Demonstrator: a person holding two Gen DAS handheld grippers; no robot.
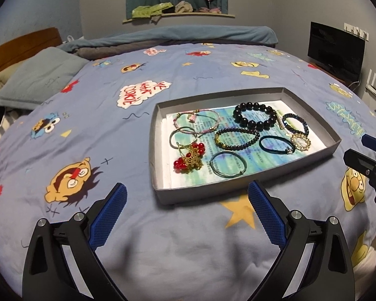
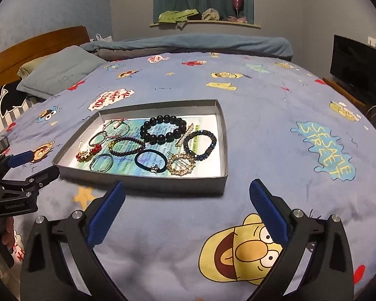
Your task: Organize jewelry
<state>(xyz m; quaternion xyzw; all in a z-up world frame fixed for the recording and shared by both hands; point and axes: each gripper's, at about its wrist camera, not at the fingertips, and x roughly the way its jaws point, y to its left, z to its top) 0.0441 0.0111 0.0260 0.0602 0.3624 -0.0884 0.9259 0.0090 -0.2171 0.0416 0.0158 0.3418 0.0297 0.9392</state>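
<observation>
A shallow grey tray [image 1: 200, 193] [image 2: 163, 184] lies on the cartoon-print bedspread [image 1: 112, 100]. Its printed paper lining carries several pieces: a large black bead bracelet [image 1: 237, 113] [image 2: 144, 132], a red-bead gold ornament [image 1: 188, 161] [image 2: 87, 152], a dark hair tie [image 1: 273, 138] [image 2: 138, 161], a round gold clip [image 1: 300, 142] [image 2: 181, 166] and a blue crystal bracelet [image 2: 200, 133]. My left gripper [image 1: 187, 185] [image 2: 41, 164] is open just before the tray's near left corner. At the near right corner, my right gripper [image 2: 187, 183] [image 1: 361, 150] is also open. Neither holds anything.
A grey-blue pillow [image 1: 40, 77] and a wooden headboard [image 2: 37, 42] are at the far left. A folded blue blanket [image 2: 200, 42] runs along the far side of the bed. A dark TV [image 1: 336, 47] stands at the right. A hand [image 2: 7, 228] holds the left gripper.
</observation>
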